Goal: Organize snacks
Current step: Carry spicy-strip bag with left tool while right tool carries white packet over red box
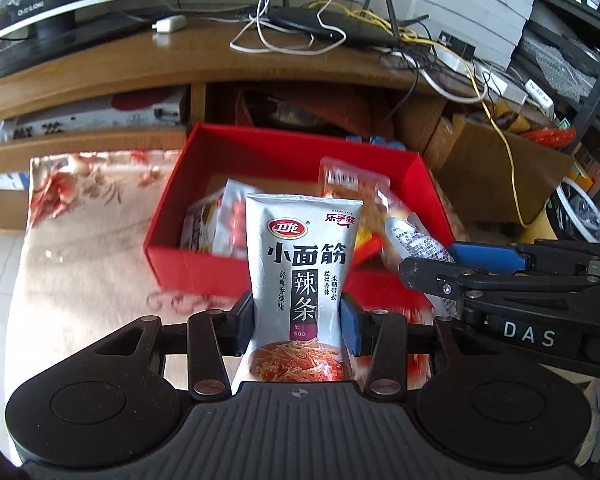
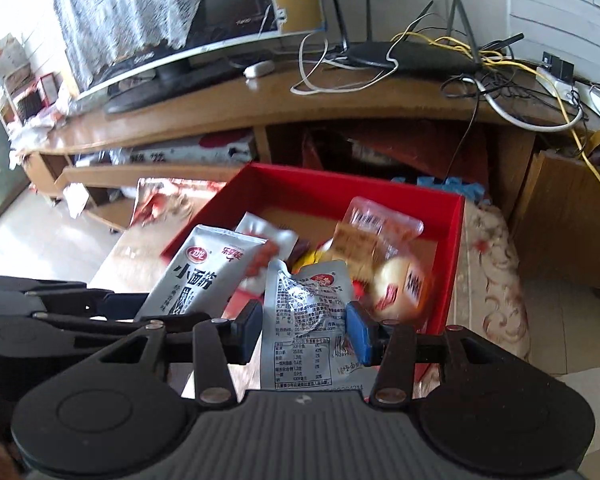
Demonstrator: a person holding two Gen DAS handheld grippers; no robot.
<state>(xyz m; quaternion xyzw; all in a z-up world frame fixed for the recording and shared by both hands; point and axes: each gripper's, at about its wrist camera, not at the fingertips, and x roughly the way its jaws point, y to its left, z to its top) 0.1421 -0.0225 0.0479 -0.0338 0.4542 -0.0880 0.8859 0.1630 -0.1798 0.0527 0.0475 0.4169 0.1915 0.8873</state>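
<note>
My left gripper (image 1: 298,322) is shut on a silver spicy-strip packet (image 1: 302,256), held upright in front of the red box (image 1: 428,184). My right gripper (image 2: 306,332) is shut on a crinkled silver packet (image 2: 306,312) with its printed back toward the camera. In the left wrist view the right gripper (image 1: 426,276) reaches in from the right with that packet (image 1: 416,240). In the right wrist view the left gripper's packet (image 2: 192,276) shows at the left, over the box's near wall. The red box (image 2: 456,248) holds several snacks: a clear biscuit pack (image 2: 376,236) and a round bun (image 2: 400,288).
The box rests on a floral-cloth surface (image 1: 88,240). Behind it stands a wooden TV stand (image 1: 180,64) with a monitor (image 1: 60,8), a router (image 1: 332,24) and tangled cables (image 1: 460,64). Cardboard boxes (image 1: 496,168) crowd the right. Tiled floor (image 2: 48,240) lies left.
</note>
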